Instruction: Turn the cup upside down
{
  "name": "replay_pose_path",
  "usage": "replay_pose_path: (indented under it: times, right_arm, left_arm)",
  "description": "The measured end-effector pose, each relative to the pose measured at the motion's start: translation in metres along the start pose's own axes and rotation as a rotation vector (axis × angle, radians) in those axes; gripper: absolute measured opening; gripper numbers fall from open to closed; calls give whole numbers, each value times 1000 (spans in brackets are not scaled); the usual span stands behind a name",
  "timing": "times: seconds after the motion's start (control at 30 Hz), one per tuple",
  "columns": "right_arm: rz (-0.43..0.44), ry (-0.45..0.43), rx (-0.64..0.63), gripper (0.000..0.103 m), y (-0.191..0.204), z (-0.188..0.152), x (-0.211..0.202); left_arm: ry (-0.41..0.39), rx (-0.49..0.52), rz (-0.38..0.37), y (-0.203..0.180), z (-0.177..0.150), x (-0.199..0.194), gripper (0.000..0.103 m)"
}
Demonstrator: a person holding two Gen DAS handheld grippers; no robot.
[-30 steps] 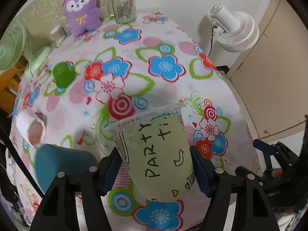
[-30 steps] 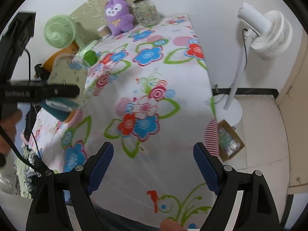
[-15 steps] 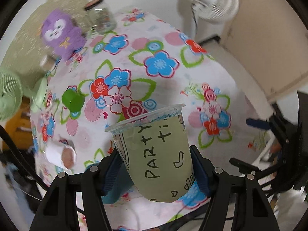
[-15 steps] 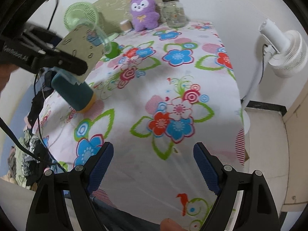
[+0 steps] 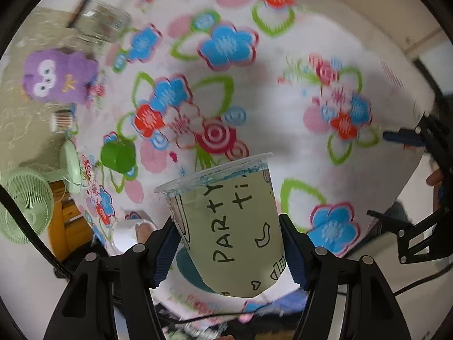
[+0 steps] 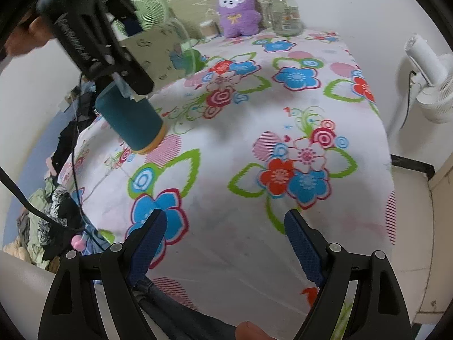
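Here I am holding the pale green printed plastic cup (image 5: 229,223) clamped in my left gripper (image 5: 230,250) above the flowered counter (image 6: 254,141), my right gripper (image 6: 225,243) hanging spread wide, grasping nothing.

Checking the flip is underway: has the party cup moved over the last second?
Yes. In the right wrist view the cup, held by the left gripper, has risen from beside the teal cup to above it, towards the green fan.
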State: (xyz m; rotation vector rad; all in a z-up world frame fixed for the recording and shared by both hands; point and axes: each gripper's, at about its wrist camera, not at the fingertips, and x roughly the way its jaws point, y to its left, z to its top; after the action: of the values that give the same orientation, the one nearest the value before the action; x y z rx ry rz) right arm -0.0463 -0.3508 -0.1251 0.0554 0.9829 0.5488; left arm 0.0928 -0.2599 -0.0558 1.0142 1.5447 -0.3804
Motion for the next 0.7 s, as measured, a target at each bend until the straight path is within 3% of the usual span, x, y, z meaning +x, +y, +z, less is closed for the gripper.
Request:
replay_pose_path:
  times: [0.13,0.5,0.7]
  right_arm:
    - [14,0,-12,87,6,0,3]
    - [0,-87,-43,87,19,-8,-9]
    - [8,-103,-57,87,21,-7,-7]
  left_arm:
    - [93,85,65,-11,11,13,69]
    - [276,224,12,-37,43,41,70]
    - [377,301,57,-46,51,59,70]
